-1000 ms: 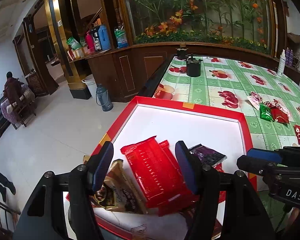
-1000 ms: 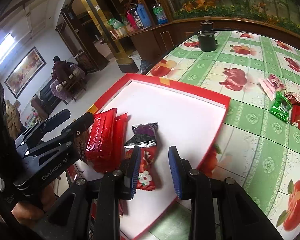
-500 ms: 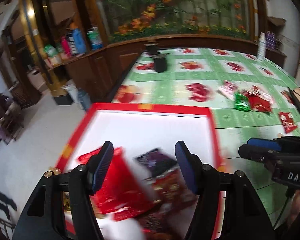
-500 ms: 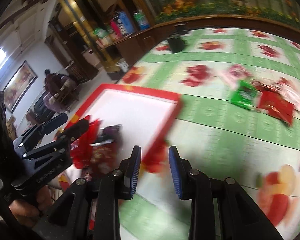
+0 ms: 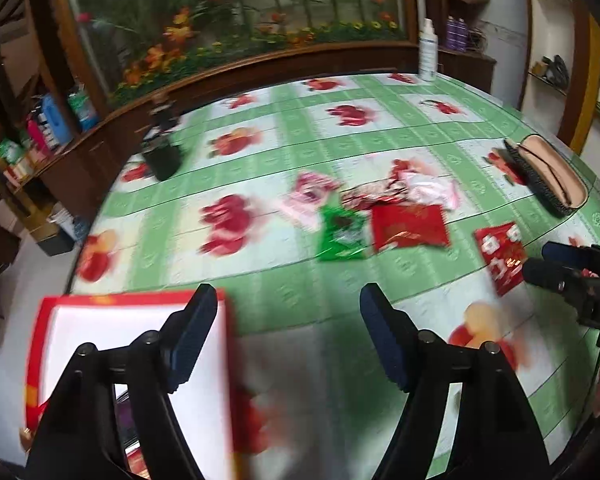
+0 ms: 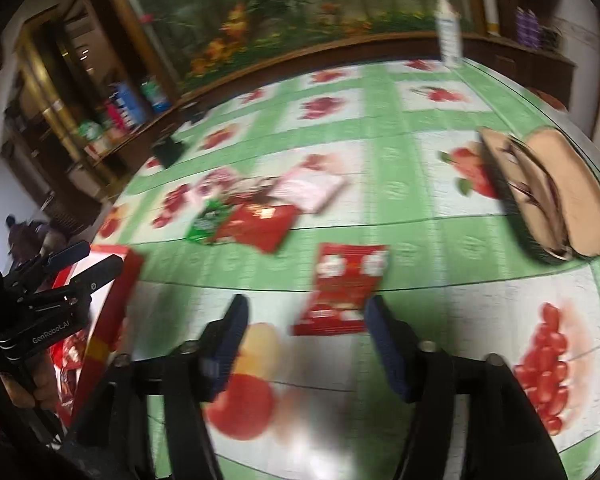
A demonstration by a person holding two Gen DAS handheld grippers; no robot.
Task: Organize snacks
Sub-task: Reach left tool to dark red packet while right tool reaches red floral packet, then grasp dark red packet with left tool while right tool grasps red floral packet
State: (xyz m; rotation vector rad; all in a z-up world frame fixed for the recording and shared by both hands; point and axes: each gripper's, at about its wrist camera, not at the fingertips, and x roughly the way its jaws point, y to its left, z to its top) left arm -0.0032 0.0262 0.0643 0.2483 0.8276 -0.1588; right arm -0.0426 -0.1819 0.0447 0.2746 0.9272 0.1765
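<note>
Loose snack packets lie on the green fruit-print tablecloth: a green packet point(image 5: 340, 234), a large red packet point(image 5: 410, 226), pink packets point(image 5: 308, 196) and a red packet with white marks point(image 5: 500, 256). My left gripper point(image 5: 288, 336) is open and empty, above the cloth beside the red-rimmed white tray point(image 5: 132, 302). My right gripper point(image 6: 304, 344) is open and empty, just in front of the red packet with white marks point(image 6: 346, 284). The tray's corner point(image 6: 118, 288) shows at the left of the right wrist view, with packets inside it point(image 6: 66, 354).
A tan oval case with a dark woven rim point(image 5: 544, 178) lies at the right of the table. A black container point(image 5: 162, 154) stands at the far left edge, a white bottle point(image 5: 428, 50) at the back. A wooden counter with flowers runs behind.
Both grippers have swung right, from over the tray to over the tablecloth with the loose packets. The right gripper's jaws have opened wider. The views are motion-blurred.
</note>
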